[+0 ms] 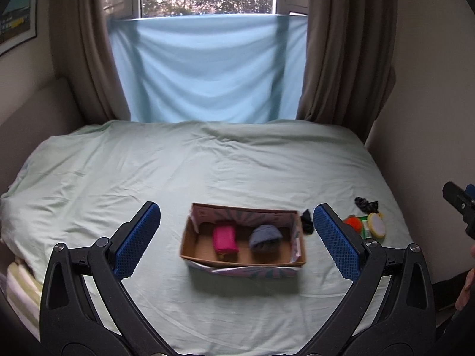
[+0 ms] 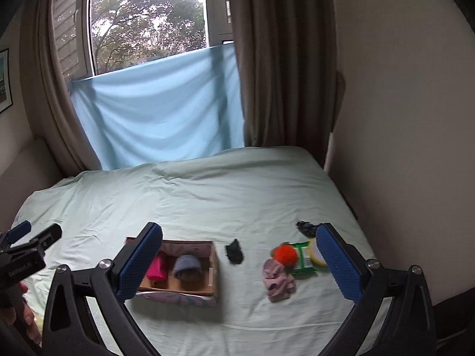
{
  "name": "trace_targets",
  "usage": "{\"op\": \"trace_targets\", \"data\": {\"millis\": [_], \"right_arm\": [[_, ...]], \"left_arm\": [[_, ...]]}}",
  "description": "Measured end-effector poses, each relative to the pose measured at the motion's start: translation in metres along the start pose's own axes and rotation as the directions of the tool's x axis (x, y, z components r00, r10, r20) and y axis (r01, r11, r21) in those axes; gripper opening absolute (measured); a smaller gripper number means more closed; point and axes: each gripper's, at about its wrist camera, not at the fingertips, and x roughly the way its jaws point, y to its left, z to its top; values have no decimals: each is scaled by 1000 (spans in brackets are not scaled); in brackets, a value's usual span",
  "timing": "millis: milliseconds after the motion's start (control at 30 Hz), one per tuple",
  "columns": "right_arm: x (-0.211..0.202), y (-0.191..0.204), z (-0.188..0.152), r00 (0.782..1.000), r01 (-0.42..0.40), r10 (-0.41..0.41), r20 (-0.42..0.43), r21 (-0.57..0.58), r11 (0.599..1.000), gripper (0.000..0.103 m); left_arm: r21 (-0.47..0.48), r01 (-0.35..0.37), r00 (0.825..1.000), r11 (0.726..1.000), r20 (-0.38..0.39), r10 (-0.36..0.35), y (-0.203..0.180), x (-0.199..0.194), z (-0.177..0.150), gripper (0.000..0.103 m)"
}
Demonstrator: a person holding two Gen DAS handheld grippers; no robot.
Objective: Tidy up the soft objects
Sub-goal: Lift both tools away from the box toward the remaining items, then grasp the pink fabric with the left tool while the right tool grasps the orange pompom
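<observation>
With both grippers spread, the box (image 1: 243, 262) lies crosswise.

Faint pale lettering runs along the black body of the left tongs (image 2: 28, 244) in the right wrist view, too blurred to read. No other text is legible.
</observation>
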Motion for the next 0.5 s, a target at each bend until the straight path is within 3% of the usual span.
{"op": "trace_targets", "data": {"millis": [267, 500], "right_arm": [[-2, -62, -5, 1000, -6, 6, 12, 4, 1000, 103], [35, -113, -15, 999, -35, 35, -13, -16, 999, 103]], "left_arm": [[8, 50, 999, 999, -7, -50, -67, 7, -7, 103], [31, 110, 993, 993, -50, -108, -135, 40, -32, 103]]}}
